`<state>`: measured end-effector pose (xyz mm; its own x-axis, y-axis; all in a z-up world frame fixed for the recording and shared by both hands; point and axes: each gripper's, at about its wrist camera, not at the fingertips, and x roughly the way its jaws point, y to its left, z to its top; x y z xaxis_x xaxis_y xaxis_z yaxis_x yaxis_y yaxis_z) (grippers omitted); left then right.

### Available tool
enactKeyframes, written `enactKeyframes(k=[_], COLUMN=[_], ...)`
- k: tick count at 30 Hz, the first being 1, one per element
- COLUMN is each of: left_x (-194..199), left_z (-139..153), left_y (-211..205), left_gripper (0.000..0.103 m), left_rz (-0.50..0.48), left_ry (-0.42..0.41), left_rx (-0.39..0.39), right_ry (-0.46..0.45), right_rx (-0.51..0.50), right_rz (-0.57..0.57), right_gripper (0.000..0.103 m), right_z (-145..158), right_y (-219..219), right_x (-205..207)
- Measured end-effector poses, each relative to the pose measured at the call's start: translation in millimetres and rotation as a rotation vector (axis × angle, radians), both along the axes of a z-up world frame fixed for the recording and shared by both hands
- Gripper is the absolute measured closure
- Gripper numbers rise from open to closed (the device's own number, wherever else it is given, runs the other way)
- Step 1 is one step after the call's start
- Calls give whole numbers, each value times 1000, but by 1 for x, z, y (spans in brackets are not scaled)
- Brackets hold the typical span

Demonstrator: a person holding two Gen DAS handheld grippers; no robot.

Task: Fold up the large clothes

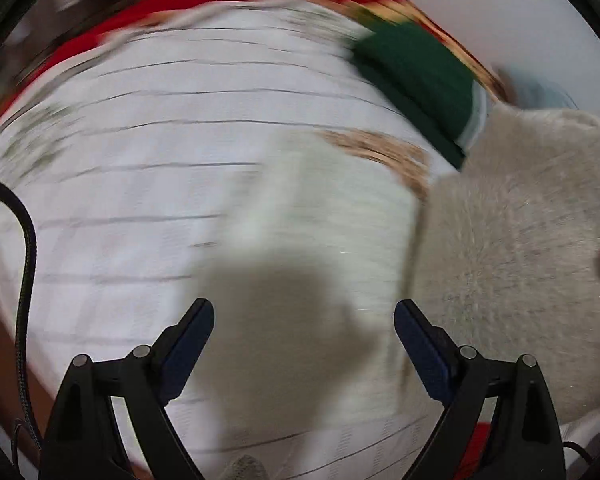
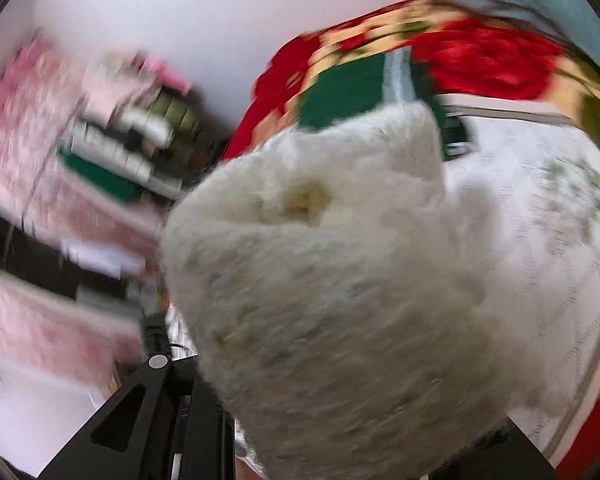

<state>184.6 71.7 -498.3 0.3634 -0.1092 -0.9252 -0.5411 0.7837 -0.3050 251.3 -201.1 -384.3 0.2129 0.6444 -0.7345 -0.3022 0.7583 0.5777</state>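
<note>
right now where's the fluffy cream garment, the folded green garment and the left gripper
fluffy cream garment (image 2: 340,280), right wrist view, middle of the bunched pile
folded green garment (image 1: 416,76), left wrist view, its top face
left gripper (image 1: 304,320), left wrist view, gap between its open fingertips

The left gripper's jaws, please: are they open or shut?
Open: the left gripper shows a wide gap with nothing between its jaws.

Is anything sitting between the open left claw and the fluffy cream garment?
Nothing visible. Left claw hangs open over bare white bedspread; the fluffy cream garment lies just beside its right finger, with no object between them.
</note>
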Motion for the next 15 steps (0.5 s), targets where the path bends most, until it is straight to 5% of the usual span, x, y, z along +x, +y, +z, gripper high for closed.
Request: enactKeyframes(k=[7, 13, 15], left_x=[-96, -134, -141], left_z=[0, -9, -4], left_y=[94, 138, 148], left_gripper=[10, 10, 10], left_rz=[260, 354, 365], left_ry=[63, 85, 72], left_rx=[55, 81, 77], right_ry=[29, 72, 68], right_rx=[-177, -340, -361], right_rz=[298, 452, 480], right_gripper=[80, 79, 78], right_z=[-76, -151, -154], right_y=[145, 186, 188], right_x=[-80, -147, -151])
